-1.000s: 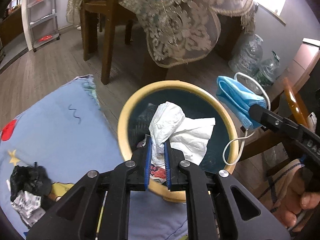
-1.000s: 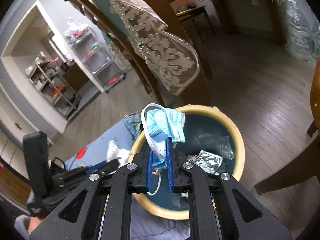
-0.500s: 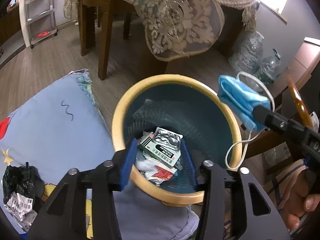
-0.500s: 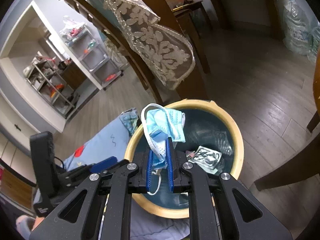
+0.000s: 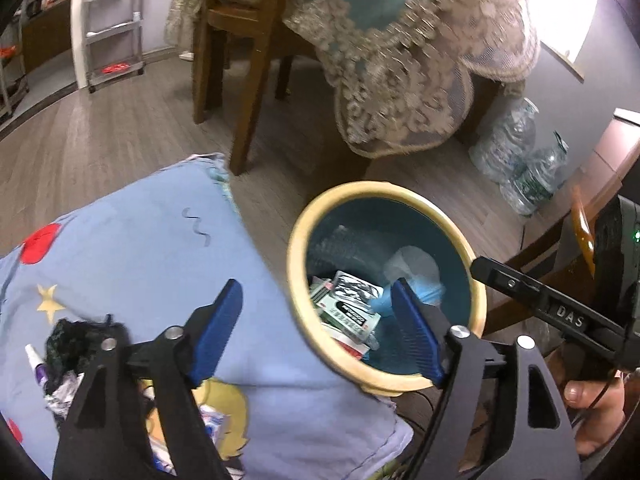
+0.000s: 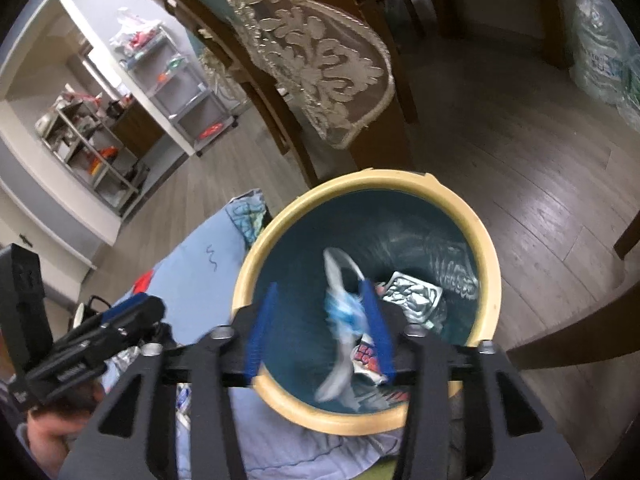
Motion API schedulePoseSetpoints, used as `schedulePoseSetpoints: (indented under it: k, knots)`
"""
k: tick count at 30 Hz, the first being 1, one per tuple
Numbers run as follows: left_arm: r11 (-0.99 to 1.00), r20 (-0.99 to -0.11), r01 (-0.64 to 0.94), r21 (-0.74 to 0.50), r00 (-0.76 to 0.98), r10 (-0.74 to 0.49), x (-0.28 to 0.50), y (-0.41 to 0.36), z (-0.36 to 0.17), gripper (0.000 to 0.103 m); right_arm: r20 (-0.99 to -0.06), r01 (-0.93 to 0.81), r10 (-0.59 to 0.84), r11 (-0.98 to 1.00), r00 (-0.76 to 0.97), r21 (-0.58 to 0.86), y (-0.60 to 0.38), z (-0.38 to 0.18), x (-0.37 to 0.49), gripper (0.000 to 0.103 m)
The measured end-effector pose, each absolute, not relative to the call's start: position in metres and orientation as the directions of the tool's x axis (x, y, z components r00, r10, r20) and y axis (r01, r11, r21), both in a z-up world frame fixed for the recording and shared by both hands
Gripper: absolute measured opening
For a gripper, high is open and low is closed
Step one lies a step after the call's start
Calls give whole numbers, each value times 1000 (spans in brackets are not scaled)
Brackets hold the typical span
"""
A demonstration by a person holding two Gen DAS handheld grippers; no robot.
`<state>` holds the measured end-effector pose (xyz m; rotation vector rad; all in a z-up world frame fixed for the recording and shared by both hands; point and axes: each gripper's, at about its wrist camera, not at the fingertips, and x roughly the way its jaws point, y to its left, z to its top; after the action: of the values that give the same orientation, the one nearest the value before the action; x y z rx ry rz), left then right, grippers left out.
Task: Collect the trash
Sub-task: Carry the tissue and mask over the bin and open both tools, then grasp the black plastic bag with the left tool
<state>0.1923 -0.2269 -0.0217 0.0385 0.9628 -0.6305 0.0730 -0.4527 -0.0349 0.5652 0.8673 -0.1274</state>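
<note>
The mask (image 6: 345, 316), blue with white loops, is blurred and lies within the mouth of the bin (image 6: 490, 264); it is just beside the right blue pad of the right hand-held gripper (image 6: 322, 330), and whether it touches that pad cannot be told. The jaws of this gripper have just been opening and stand about half apart, with the mask between them but not clamped. In the left wrist view the mask (image 5: 420, 288) shows as a blue-and-white shape low inside the bin (image 5: 296, 264).

On the bin floor lie a silver blister pack (image 6: 412, 294), a green-and-white box (image 5: 348, 314) and a red-printed wrapper (image 6: 366, 356). The bin is teal inside with a cream rim and stands on a wood floor (image 6: 520, 168), touching the edge of a blue sheet (image 5: 140, 248).

The left hand-held gripper (image 5: 316, 332) has just been opening; its jaws stand wide apart with nothing between the pads. One pad is over the sheet, the other over the bin mouth.

On the sheet, near the left edge, lies a black crumpled bag (image 5: 76, 344) with further scraps beside it. Behind the bin stand chair legs (image 5: 248, 92) and a lace cloth (image 5: 420, 60). Clear bottles (image 5: 516, 160) stand by the wall.
</note>
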Motion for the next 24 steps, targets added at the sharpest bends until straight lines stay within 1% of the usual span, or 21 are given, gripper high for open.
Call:
schedulePoseSetpoints:
  k: [7,12,17,20,24]
  knots:
    - [858,-772,462,-226,452,-447,196,-184,-16,79,-747,320,124,849,653,420,-445,-35,77,66]
    - [891,-775,411,-191,495,-394,198,-146,-14,79,-741,291,142,859,656,422,-431,-34,85,68]
    - [919,-781,342,-197,512,-358,203,-107,-15,79,-743,250,167,875,649,415,-411,-34,91,68]
    - [937,-796,276,-212,507,-329,209,-77,-22,79,-743,226,183,882,644,413,-400,-35,94,68]
    - [946,-812,188,-266,485,-325,215,-40,-34,78,-745,198,205,889,635,413,-387,-36,99,68]
